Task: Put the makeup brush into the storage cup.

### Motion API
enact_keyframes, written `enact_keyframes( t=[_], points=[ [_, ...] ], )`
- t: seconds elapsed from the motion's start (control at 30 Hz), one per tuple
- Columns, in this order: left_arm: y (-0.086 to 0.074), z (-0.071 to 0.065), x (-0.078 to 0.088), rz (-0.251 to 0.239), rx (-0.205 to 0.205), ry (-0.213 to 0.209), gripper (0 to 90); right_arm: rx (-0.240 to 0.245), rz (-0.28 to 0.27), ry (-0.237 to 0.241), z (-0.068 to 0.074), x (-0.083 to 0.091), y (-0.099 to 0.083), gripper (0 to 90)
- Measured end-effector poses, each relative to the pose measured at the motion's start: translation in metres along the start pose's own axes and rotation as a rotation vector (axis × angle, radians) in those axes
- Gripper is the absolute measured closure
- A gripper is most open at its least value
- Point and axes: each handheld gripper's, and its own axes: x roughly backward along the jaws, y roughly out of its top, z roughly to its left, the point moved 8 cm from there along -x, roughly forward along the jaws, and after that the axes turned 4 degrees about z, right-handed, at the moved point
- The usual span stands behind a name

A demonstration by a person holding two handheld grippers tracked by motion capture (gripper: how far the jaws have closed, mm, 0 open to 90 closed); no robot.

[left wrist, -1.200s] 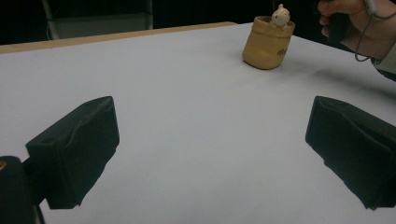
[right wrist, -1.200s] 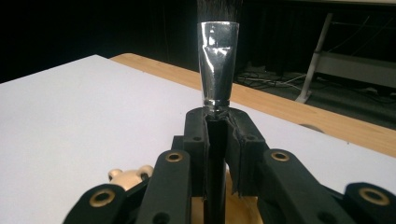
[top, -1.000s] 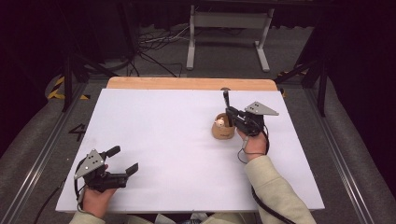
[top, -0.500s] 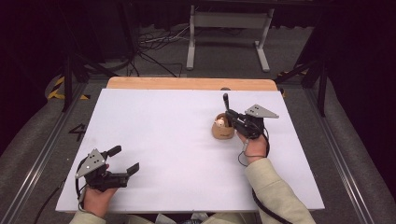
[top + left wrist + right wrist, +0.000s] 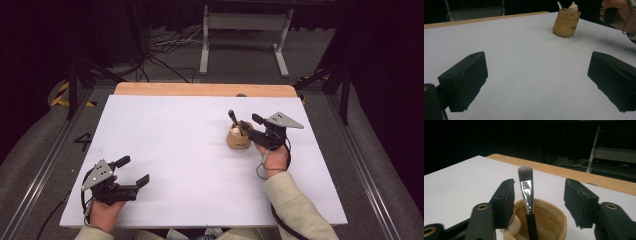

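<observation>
A tan pot (image 5: pixel 239 140) with a small pale figurine (image 5: pixel 573 7) on its rim stands on the right half of the white board (image 5: pixel 175 150). A black-handled makeup brush (image 5: pixel 232 119) stands in the pot, bristles up. My right gripper (image 5: pixel 250 122) is right behind the pot, and its jaws have just been opening. In the right gripper view the brush (image 5: pixel 526 185) rises between the pads, close to the left one, with neither pressing on it. Over the board's front left corner my left gripper (image 5: pixel 133 170) is open with nothing in it.
A wooden table edge (image 5: pixel 200 89) runs along the far side of the board. A white metal stand (image 5: pixel 245 30) and cables lie on the floor beyond. In the left gripper view the pot (image 5: pixel 566 23) is far off, with the right hand (image 5: pixel 614 12) beside it.
My right gripper's jaws have spread apart and let go of the brush, which stays standing in the pot. The left gripper has not moved.
</observation>
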Motion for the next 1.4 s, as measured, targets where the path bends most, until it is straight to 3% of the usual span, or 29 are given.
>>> enact_keyframes(
  t=[0.3,0.47,0.97,1.0,1.07,1.13,1.4],
  points=[
    [0.002,0.000,0.002,-0.004,0.004,-0.006,3.2,0.050,-0.039,0.046,0.006,0.026,0.016,9.3],
    [0.004,0.001,0.004,-0.007,0.005,-0.007,2.5,0.042,-0.056,0.055,0.003,0.045,0.018,2.8],
    [0.006,-0.004,0.003,-0.002,-0.013,-0.031,2.1,0.131,-0.070,0.121,0.007,0.085,0.015,0.0],
    [0.006,-0.004,0.003,-0.001,-0.015,-0.029,2.1,0.162,-0.078,0.120,0.008,0.090,0.015,0.0],
    [0.006,-0.004,0.003,-0.001,-0.015,-0.030,2.1,0.171,-0.079,0.120,0.009,0.092,0.014,0.0],
    [0.006,-0.004,0.003,-0.002,-0.016,-0.031,2.1,0.211,-0.083,0.126,0.012,0.098,0.012,0.0],
    [0.006,-0.005,0.003,0.003,-0.023,-0.034,2.1,0.230,-0.071,0.145,0.015,0.106,-0.002,0.0]
  ],
)
